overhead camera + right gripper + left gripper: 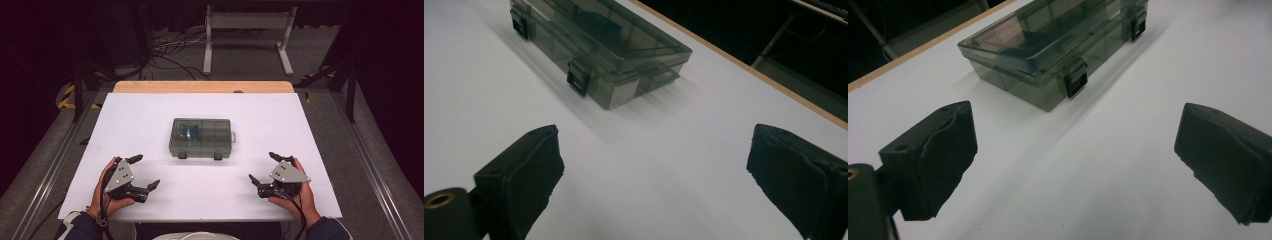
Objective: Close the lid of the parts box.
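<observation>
High view: one white table [150,125] with a flat matte top spans the middle of the frame, a strip of pale wood showing along its far edge. One rectangular box [200,137] of smoky translucent plastic lies at the centre of the frame, flat on the table, lid down, its inside split into small compartments, with something blue seen through the lid. Two black latches [218,156] sit on its near side. One left gripper [148,171] at lower left and one right gripper [263,167] at lower right are each held in a hand, well apart from the box, jaws spread wide and holding nothing; each carries a grey three-cornered plate. From the left gripper view the box [1058,40] lies at the upper middle, beyond two dark, rough-surfaced pads [943,155].
</observation>
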`<state>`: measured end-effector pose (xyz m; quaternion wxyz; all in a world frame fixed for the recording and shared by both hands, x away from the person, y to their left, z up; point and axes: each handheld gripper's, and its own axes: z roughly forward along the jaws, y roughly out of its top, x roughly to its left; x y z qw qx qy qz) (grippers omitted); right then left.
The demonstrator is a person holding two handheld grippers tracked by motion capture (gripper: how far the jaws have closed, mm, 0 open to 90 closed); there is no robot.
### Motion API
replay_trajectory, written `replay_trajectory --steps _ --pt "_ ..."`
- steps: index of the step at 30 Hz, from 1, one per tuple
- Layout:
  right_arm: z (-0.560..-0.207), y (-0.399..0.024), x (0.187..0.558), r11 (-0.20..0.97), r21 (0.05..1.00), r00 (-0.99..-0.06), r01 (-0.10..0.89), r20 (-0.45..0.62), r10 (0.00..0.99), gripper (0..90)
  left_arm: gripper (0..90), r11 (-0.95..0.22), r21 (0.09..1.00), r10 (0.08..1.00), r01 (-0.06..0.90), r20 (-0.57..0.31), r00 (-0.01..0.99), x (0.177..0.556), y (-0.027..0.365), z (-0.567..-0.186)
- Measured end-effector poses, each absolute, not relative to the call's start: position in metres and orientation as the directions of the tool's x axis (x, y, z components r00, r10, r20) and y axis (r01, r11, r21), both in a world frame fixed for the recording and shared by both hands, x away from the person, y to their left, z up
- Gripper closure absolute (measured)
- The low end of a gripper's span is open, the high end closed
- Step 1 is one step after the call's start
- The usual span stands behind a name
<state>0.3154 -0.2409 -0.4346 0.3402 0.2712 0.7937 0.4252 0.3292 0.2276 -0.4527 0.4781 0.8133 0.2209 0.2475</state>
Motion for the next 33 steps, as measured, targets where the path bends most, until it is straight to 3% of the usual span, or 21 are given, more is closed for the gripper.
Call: replay_trajectory --steps 33 --pt "-0.4356 -0.2422 0.3132 0.502 0.853 -0.633 0.145 -0.310 0.709 8.1 4.3 -0.462 0.875 0.599 0.147 0.186 0.779 0.3378 0.2213 -0.4542"
